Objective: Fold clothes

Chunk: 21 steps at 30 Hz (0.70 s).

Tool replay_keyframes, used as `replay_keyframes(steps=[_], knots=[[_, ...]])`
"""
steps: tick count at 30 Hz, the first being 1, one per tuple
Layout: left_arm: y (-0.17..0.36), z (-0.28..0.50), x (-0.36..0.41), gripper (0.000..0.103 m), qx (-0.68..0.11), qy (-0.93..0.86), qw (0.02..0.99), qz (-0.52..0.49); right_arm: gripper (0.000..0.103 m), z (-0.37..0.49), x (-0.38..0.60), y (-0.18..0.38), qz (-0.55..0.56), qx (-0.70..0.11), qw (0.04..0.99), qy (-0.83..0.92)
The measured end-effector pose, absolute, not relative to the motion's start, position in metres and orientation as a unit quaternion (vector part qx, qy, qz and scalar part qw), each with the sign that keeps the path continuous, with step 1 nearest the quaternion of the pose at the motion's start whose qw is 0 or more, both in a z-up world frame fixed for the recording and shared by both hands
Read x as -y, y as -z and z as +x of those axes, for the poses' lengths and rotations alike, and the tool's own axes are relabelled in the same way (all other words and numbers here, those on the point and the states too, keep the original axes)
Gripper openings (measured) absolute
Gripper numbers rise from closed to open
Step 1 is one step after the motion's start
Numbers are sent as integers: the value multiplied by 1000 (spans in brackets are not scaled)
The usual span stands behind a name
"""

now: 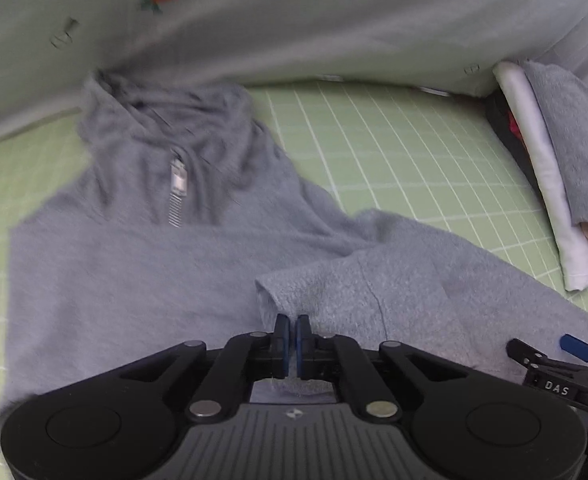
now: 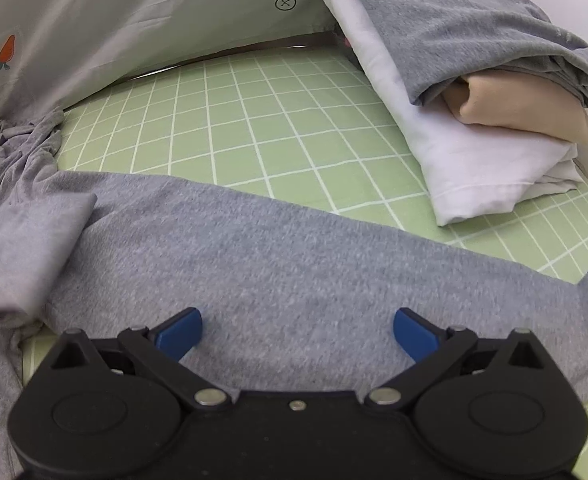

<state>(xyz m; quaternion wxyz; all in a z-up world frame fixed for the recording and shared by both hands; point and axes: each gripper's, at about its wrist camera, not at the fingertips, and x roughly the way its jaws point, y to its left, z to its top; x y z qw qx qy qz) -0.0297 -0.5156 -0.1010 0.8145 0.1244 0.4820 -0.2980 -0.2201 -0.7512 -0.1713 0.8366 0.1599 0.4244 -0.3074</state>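
Note:
A grey zip-neck sweatshirt (image 1: 142,264) lies front up on the green grid sheet (image 1: 393,152), collar at the far left with a silver zipper (image 1: 178,188). Its right sleeve (image 1: 393,280) is folded in over the body. My left gripper (image 1: 292,330) is shut on the sleeve's cuff edge. In the right wrist view the sleeve (image 2: 294,252) runs across the frame, and my right gripper (image 2: 297,330) hovers open just above it, holding nothing. My right gripper also shows at the left wrist view's right edge (image 1: 565,360).
A stack of folded clothes (image 2: 473,92), grey over beige over white, lies at the right on the sheet (image 2: 254,120). A pale quilt with carrot prints (image 1: 294,20) bounds the far side. A white wall stands at the far right.

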Motion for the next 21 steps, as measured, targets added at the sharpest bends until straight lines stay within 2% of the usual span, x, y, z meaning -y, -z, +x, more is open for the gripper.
replay_keyframes(steps=[7, 9, 11, 12, 13, 14, 15, 16, 17, 19, 21], knots=[[67, 13, 433, 3, -429, 186, 874, 131, 103, -221, 747, 172, 158, -426, 836, 307], [72, 27, 410, 4, -440, 136, 878, 130, 103, -220, 746, 172, 158, -426, 836, 309], [80, 42, 389, 10, -461, 85, 874, 126, 103, -219, 746, 172, 158, -425, 835, 311], [84, 47, 380, 15, -471, 66, 871, 121, 103, -219, 746, 172, 159, -425, 835, 311], [88, 49, 374, 26, -482, 57, 867, 110, 103, -219, 746, 172, 159, -425, 835, 312], [92, 50, 367, 43, -493, 49, 863, 99, 103, -218, 746, 172, 160, -425, 834, 313], [95, 50, 364, 54, -500, 44, 860, 90, 103, -218, 745, 172, 161, -425, 834, 313], [97, 48, 365, 71, -502, 47, 860, 85, 103, -218, 745, 172, 161, -424, 834, 314], [98, 45, 366, 75, -503, 51, 859, 79, 103, -217, 745, 172, 162, -424, 833, 315], [102, 39, 370, 77, -507, 58, 857, 70, 103, -217, 745, 172, 164, -423, 832, 318], [104, 34, 379, 82, -513, 66, 853, 67, 103, -214, 745, 172, 167, -427, 829, 320]])
